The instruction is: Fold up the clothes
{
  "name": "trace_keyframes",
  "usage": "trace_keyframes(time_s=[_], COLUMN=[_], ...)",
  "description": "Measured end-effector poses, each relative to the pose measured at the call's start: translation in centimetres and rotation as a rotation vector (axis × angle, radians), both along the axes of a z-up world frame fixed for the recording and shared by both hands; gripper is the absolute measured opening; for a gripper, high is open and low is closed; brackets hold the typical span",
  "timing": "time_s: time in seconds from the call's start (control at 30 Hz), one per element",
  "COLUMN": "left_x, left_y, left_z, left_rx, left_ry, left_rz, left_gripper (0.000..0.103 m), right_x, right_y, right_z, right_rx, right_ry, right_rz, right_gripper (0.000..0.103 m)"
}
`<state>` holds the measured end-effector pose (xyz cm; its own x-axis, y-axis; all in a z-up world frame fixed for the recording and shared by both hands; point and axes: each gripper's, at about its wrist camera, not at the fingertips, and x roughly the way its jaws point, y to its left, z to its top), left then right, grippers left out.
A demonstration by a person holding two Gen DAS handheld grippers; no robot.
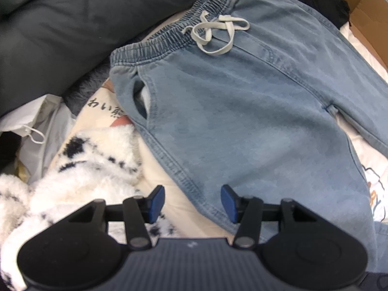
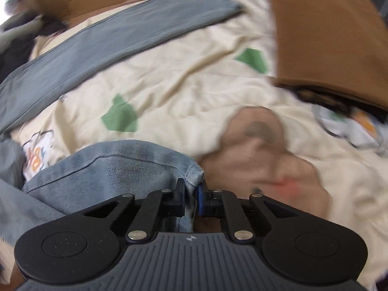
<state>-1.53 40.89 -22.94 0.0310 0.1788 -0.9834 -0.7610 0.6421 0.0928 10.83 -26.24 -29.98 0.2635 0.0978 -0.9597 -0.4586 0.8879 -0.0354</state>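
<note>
Light blue denim trousers point(image 1: 242, 109) with an elastic waistband and a white drawstring point(image 1: 215, 31) lie flat on the bed in the left wrist view. My left gripper point(image 1: 192, 203) hangs open above the outer seam of one leg, and its blue pads do not press on the cloth. In the right wrist view my right gripper point(image 2: 191, 191) is shut on the corner of a trouser leg hem point(image 2: 121, 167), which bunches up in front of the fingers. The other leg point(image 2: 109, 38) stretches flat across the back of that view.
The cream bedsheet point(image 2: 194, 84) has green and cartoon prints. A brown cardboard box point(image 2: 327, 36) stands at the far right. A fluffy white and black blanket point(image 1: 92, 165), a dark duvet point(image 1: 60, 24) and a white bag point(image 1: 41, 126) crowd the left side.
</note>
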Motion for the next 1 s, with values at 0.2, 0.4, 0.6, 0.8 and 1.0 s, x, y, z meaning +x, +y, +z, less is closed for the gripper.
trace_keyframes(time_s=[0.2, 0.4, 0.6, 0.8, 1.0], left_x=[-0.2, -0.7, -0.8, -0.8, -0.9], left_y=[-0.2, 0.0, 0.6, 1.1, 0.9], left_z=[-2.0, -3.5, -4.8, -6.6, -8.6], left_rx=[-0.034, -0.060, -0.069, -0.073, -0.068], left_ry=[-0.028, -0.049, -0.088, -0.095, -0.102], left_rz=[0.027, 0.067, 0.122, 0.157, 0.193], left_gripper=[0.056, 0.056, 0.063, 0.068, 0.068], right_x=[-0.6, -0.8, -1.0, -2.0, -2.5], right_y=[-1.3, -2.8, -4.6, -5.9, -5.6], right_z=[2.6, 4.3, 5.0, 5.2, 5.7], right_rx=[-0.096, -0.180, -0.272, -0.334, -0.367], right_ry=[-0.050, -0.066, -0.048, -0.025, -0.023], right_rz=[-0.024, -0.098, -0.119, -0.137, -0.116], right_gripper=[0.006, 0.006, 0.006, 0.005, 0.006])
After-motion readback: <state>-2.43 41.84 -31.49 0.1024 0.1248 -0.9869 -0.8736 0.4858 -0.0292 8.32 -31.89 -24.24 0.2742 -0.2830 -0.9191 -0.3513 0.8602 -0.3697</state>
